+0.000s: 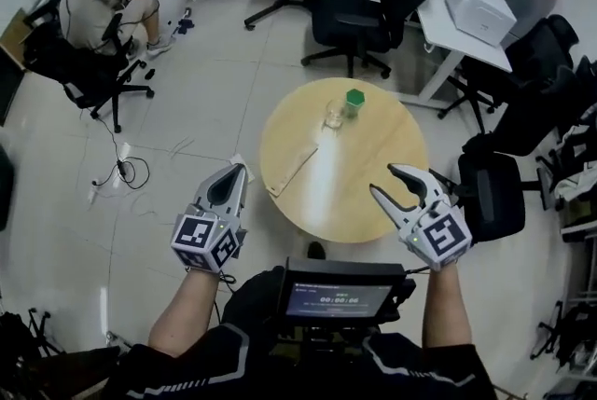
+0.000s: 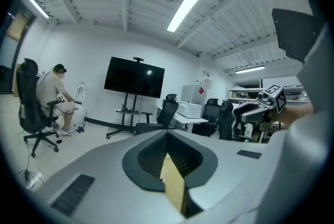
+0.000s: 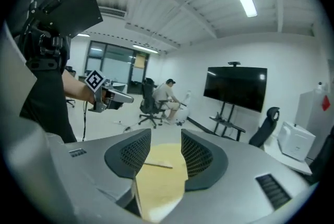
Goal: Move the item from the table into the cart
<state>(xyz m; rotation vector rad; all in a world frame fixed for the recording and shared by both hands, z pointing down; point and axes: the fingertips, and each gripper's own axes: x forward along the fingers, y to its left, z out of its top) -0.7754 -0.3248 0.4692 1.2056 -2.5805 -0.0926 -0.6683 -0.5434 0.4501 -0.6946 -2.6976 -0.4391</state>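
On the far side of a round wooden table (image 1: 364,165) stand a small green item (image 1: 354,97) and, beside it, a clear glass (image 1: 334,116). A flat wooden strip (image 1: 294,170) lies near the table's left edge. My left gripper (image 1: 241,169) hovers off that left edge, its jaws together with nothing between them (image 2: 167,133). My right gripper (image 1: 383,180) is over the table's near right part, open and empty. Between its jaws (image 3: 166,134) I see the tabletop (image 3: 159,181) and the wooden strip (image 3: 156,164).
A black office chair (image 1: 490,193) stands close to the table's right side. More chairs and a white desk (image 1: 466,34) with a printer (image 1: 476,2) fill the back right. A person sits in a chair (image 1: 98,6) at the far left. Cables (image 1: 126,170) lie on the floor.
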